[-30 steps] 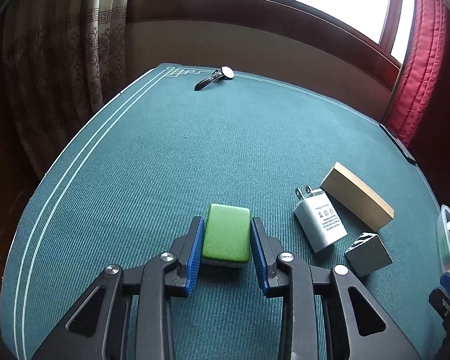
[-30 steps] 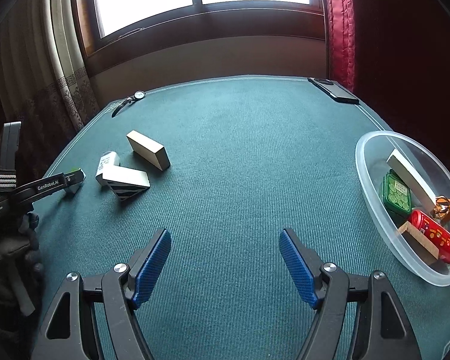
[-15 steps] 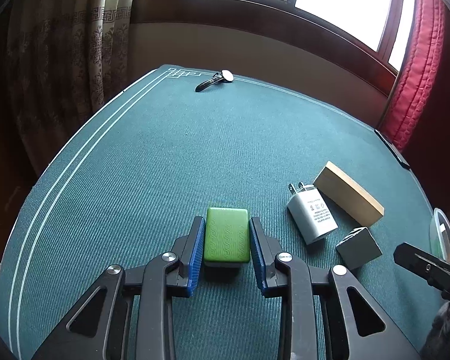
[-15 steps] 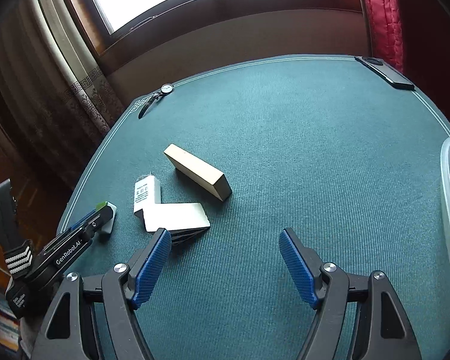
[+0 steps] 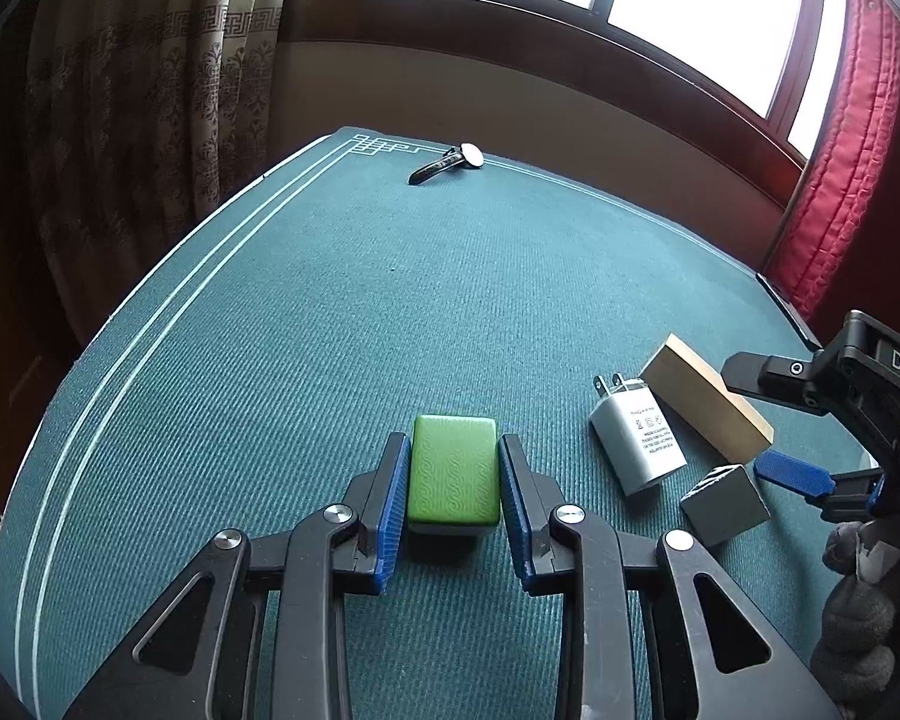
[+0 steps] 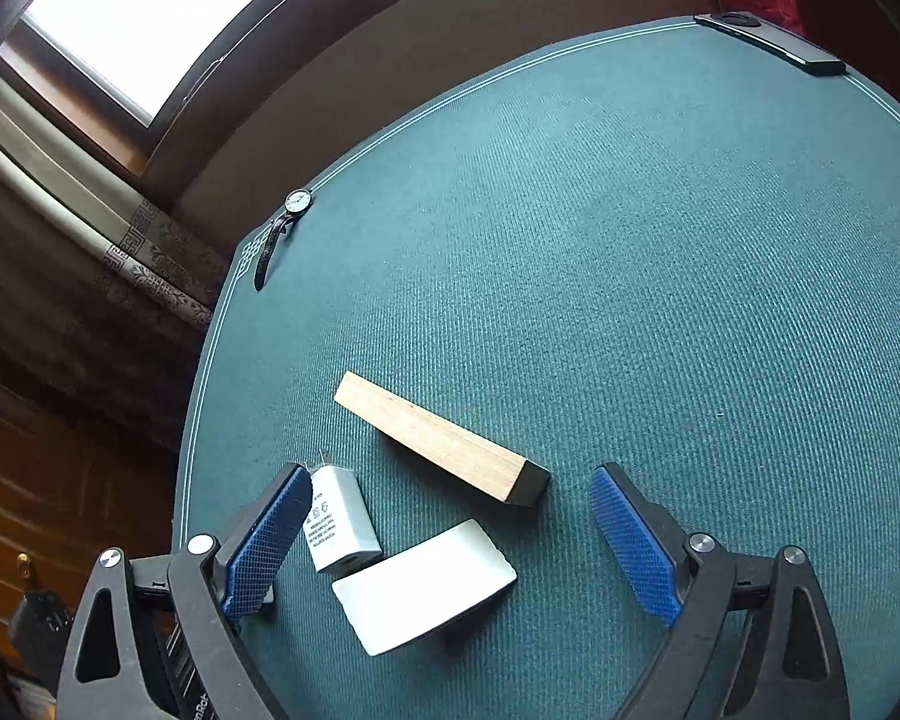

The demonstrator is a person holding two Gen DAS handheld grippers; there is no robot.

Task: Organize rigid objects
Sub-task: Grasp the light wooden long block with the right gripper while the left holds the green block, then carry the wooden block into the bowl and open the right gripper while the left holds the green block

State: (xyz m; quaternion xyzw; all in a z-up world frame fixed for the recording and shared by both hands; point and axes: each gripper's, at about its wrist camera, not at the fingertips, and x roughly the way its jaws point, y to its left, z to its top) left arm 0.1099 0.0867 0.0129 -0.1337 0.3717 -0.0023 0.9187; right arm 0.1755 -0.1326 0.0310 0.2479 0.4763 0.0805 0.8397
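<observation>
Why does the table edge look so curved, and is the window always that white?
Left wrist view: the fisheye lens bends the table edge, and the window is blown out white. Right wrist view: same bend, tilted, with the window overexposed.

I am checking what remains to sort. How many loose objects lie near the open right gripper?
3: a white charger beside its left finger, a wooden block ahead, and a white-topped wedge block between the fingers. None is gripped. More could be hidden.

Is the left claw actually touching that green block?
Touching. In the left wrist view, both blue pads of the left claw press flush against the sides of the green block, no gap visible.
</observation>
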